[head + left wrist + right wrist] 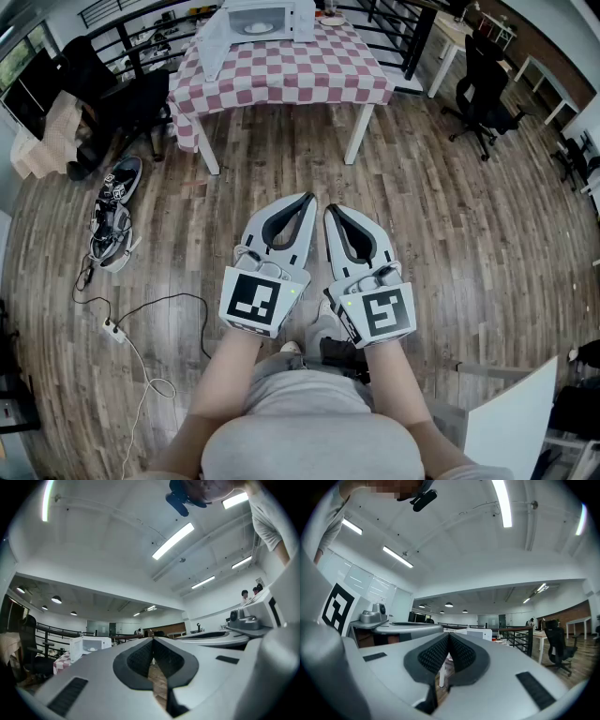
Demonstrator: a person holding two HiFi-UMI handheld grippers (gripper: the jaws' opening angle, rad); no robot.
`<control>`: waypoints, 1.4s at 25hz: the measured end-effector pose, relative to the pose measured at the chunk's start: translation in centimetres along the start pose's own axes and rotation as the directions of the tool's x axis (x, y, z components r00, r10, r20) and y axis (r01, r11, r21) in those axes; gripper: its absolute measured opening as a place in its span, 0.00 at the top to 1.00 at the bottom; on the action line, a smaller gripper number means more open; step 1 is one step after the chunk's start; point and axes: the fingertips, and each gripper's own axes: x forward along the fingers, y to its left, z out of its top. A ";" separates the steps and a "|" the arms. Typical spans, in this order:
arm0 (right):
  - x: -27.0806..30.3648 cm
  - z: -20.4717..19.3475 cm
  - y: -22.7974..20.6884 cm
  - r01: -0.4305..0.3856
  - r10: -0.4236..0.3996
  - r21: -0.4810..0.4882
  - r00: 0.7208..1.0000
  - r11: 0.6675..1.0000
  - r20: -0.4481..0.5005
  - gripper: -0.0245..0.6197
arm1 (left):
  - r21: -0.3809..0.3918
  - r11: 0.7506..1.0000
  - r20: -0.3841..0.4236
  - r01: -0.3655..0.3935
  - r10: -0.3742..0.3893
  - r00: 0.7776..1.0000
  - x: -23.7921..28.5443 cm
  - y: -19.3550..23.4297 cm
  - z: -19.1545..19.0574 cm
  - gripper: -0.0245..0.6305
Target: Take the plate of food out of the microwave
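Plate of food (256, 28) is sitting inside the microwave (269, 21), at 12 o'clock from the person, at the far end of the head view. Microwave is standing on the table (281, 80) w/ a red-and-white check cloth. Its door (214, 44) is hanging open toward 10 o'clock, so the cavity is showing and the plate is reading as a pale disc on the cavity floor. What food is on it: too small to tell.

Left gripper (308, 201) & right gripper (329, 212) are being held just beside each other near the person's waist, noses pointing to 12 o'clock, approx. level. Both are sitting well apart from the table, w/ a wide stretch of wood floor (422, 234) lying between.
- Left gripper view: pads are meeting at the tip, nothing between them.
- Right gripper view: same, pads are meeting w/ no gap, no object gripped.

Both claws = fully closed & empty.

Progress, as judged: the door-open step is looking done. Approach, grasp & removal are all remaining. Nothing is touching the plate. Next, the person will be needing to walk up to the table, spread at least one claw & reach into the cavity.

Floor items to note on approach: shoes (117, 187) at 9 o'clock, power strip (112, 328) w/ cable at 8 o'clock. Both are lying left of the straight path, so prob. no trip risk.
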 end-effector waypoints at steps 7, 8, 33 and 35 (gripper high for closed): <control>-1.8 0.4 1.6 -0.004 0.004 -0.016 1.000 1.000 -0.010 0.92 | -0.006 1.000 0.019 -0.015 0.015 1.000 -1.8 -0.8 0.4 0.96; -2.0 0.3 1.5 -0.001 0.001 -0.014 1.000 1.000 -0.009 0.92 | -0.007 1.000 0.023 -0.016 0.016 1.000 -1.8 -1.0 0.4 0.96; 7.4 -2.8 -9.5 -0.072 0.072 0.012 0.997 0.997 0.012 0.92 | 0.016 0.997 -0.027 -0.074 0.074 0.997 11.7 3.2 -2.7 0.96; 8.4 -2.7 -10.5 -0.083 0.082 0.011 0.996 0.997 0.019 0.92 | 0.024 0.996 -0.024 -0.082 0.083 0.996 12.9 3.7 -2.6 0.96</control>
